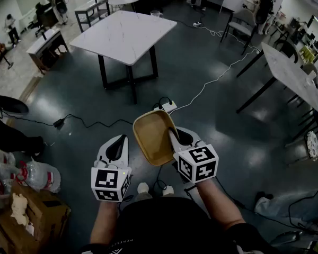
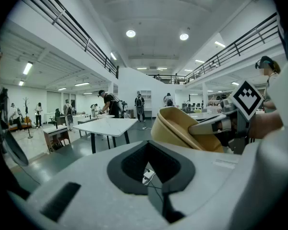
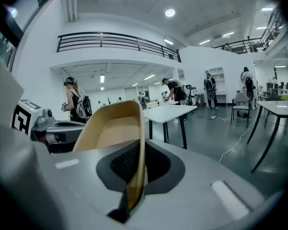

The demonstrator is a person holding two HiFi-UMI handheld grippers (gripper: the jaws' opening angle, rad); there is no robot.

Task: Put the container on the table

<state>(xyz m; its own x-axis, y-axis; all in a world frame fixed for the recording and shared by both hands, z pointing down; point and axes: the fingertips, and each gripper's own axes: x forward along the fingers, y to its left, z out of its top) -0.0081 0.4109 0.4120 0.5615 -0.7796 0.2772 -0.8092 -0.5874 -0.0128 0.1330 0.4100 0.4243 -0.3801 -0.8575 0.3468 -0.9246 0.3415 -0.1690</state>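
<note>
My right gripper (image 1: pixel 172 137) is shut on the rim of a tan, tray-like container (image 1: pixel 151 136), held tilted in the air above the floor. In the right gripper view the container's wall (image 3: pixel 113 131) runs edge-on between the jaws of that gripper (image 3: pixel 136 153). My left gripper (image 1: pixel 118 142) hangs just left of the container, apart from it, with its jaws together and nothing between them. From the left gripper (image 2: pixel 149 147) the container (image 2: pixel 175 128) shows at the right. A white marble-top table (image 1: pixel 124 33) stands ahead across the dark floor.
A white cable (image 1: pixel 212 81) and a power strip (image 1: pixel 167 106) lie on the floor between me and the table. A cardboard box (image 1: pixel 34 210) and water bottles (image 1: pixel 40 176) sit at the left. Another table (image 1: pixel 294 75) and chairs stand at the right. People stand far back.
</note>
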